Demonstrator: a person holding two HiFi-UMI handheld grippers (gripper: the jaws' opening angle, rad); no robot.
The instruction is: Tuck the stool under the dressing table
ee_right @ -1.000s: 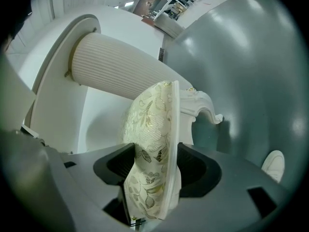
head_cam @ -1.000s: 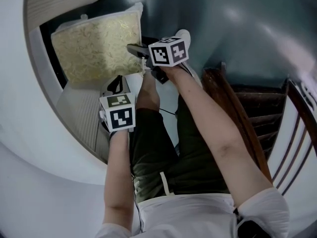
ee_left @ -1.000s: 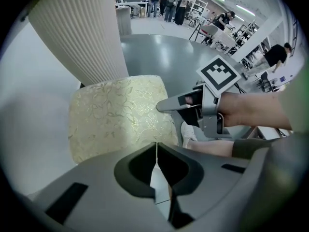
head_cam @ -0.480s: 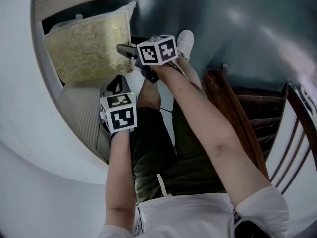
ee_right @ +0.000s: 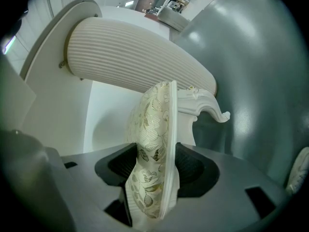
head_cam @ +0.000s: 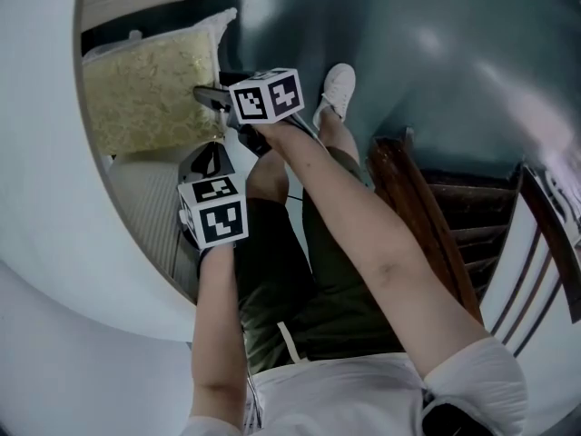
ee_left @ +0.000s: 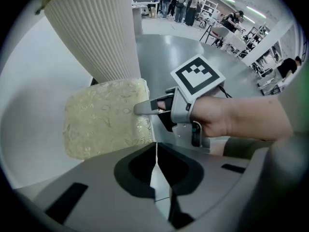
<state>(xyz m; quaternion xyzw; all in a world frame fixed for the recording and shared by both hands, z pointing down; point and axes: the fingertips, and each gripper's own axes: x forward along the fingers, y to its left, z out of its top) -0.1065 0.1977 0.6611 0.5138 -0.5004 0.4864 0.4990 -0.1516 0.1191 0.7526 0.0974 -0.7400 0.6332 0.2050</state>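
As the stool (head_cam: 150, 89) has slid leftward in the head view since a second ago, its cushion now lies closer in against the dressing table (head_cam: 41, 171), and the right gripper (head_cam: 213, 98) has travelled the same way with it. The left gripper (ee_left: 155, 175) sits about where it was.

The right gripper's fingers are closing with the seat's edge between them. Its own view shows the padded rim squeezed between the two pads, with the rest of the seat running away ahead of the fingertips. The left gripper's fingers are pressed together with only a thin seam between them, holding nothing. They point down at the grey floor (head_cam: 436, 53), and the stool lies just beyond their tips.

The seat is a soft, squarish cushion in pale gold fabric with a raised leaf pattern, piped along its edge and set on a white frame. A white carved leg (ee_right: 203, 103) scrolls out ahead of the right fingers and to their right. Beyond the cushion the dressing table shows a rounded, finely ribbed white front under a smooth, curved white worktop.

The floor is glossy grey. A white shoe (head_cam: 338, 84) stands on it to the right of the right gripper's fingers, and a dark wooden chair (head_cam: 427, 216) stands further right.
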